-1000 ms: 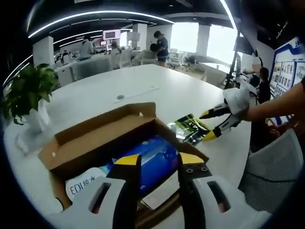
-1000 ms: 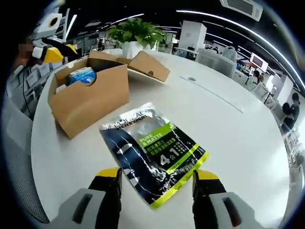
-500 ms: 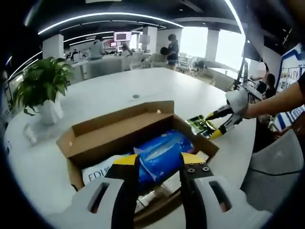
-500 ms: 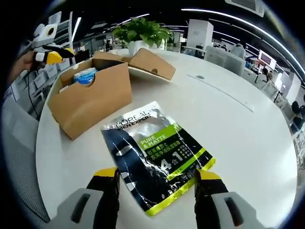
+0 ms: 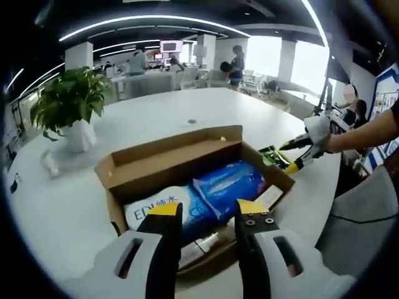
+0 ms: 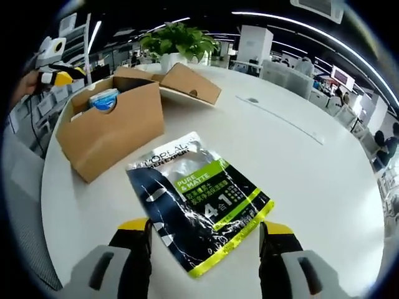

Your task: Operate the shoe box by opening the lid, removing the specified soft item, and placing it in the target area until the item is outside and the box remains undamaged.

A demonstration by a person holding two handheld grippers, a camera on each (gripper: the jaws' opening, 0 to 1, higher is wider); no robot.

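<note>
The right gripper (image 6: 204, 232) has backed slightly off the black-and-green pouch (image 6: 196, 205), jaws spread and empty; the pouch lies flat on the tabletop (image 6: 312, 168) at frame centre, outside the box (image 6: 112, 128), so placement looks complete. The left gripper (image 5: 204, 215), jaws parted, hovers over the box. Count: one box, one pouch, one plant (image 5: 68, 103).

Open-plan office. Large white round-edged meeting table (image 5: 206, 115); potted green plant in white pot (image 5: 70, 106) at its far left. Far background: rows of white desks with office chairs (image 5: 187, 76), people standing and seated, wall monitor (image 5: 169, 46), curved ceiling strip lights (image 5: 149, 28), bright windows (image 5: 308, 65) far right.
</note>
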